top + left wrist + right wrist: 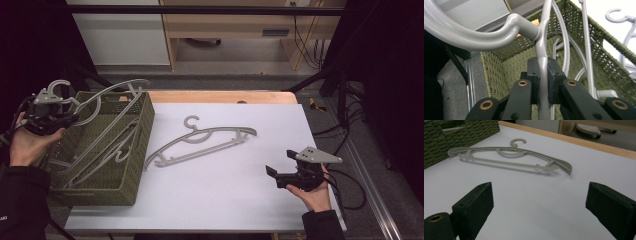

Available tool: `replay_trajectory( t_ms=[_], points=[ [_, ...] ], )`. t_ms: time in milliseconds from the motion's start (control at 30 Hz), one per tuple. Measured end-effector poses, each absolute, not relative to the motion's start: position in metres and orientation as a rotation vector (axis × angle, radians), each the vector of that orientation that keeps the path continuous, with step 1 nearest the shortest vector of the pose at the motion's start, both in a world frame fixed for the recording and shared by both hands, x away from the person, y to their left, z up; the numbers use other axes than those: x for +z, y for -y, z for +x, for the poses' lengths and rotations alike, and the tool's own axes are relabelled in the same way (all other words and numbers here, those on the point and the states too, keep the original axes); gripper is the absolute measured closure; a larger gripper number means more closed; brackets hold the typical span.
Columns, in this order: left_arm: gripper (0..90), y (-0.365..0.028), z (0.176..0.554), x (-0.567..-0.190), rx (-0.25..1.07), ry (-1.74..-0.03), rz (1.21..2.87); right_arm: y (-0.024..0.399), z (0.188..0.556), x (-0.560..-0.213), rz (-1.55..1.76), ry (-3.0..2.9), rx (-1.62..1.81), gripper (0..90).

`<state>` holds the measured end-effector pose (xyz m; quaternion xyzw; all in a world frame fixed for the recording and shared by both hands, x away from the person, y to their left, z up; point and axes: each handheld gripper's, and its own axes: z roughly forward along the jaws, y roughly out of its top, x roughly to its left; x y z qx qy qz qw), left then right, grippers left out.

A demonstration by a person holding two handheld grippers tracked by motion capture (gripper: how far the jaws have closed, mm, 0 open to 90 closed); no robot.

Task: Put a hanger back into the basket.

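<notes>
From above, we hold the left gripper at the near-left corner of the green woven basket, its jaws clamped on a grey hanger that leans out over the basket's rim. More hangers lie inside, and another hanger rests flat on the white table. Our right gripper hovers low at the table's right side, jaws spread wide and empty.

Through the left gripper view, we see the pads pinching the held hanger's thin neck just below its hook, with the basket's weave behind.

In the right gripper view, our two black jaws stand far apart over bare table, the flat hanger well ahead of them.

The risk, we judge: the grip is narrow, so the long hanger could swivel, snag the hangers below or catch on the rim.
</notes>
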<state>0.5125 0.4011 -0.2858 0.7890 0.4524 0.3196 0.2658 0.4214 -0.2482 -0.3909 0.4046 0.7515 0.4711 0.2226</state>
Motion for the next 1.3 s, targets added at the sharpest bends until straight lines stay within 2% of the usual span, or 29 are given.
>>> replay_trajectory(
  t_ms=[667, 967, 1300],
  points=[
    [82.6, -0.415, 0.519, -0.322, 0.929, -1.262, 2.238, 0.248, 0.422, -0.392, 1.113, -2.084, 1.293, 7.9],
    [82.6, -0.407, 0.52, -0.347, 1.033, -1.256, 2.303, 0.246, 0.423, -0.393, 1.116, -2.092, 1.285, 7.9],
    [82.3, -0.407, 0.521, -0.373, 1.019, -1.294, 2.325, 0.245, 0.423, -0.394, 1.11, -2.093, 1.288, 8.1]
  ],
)
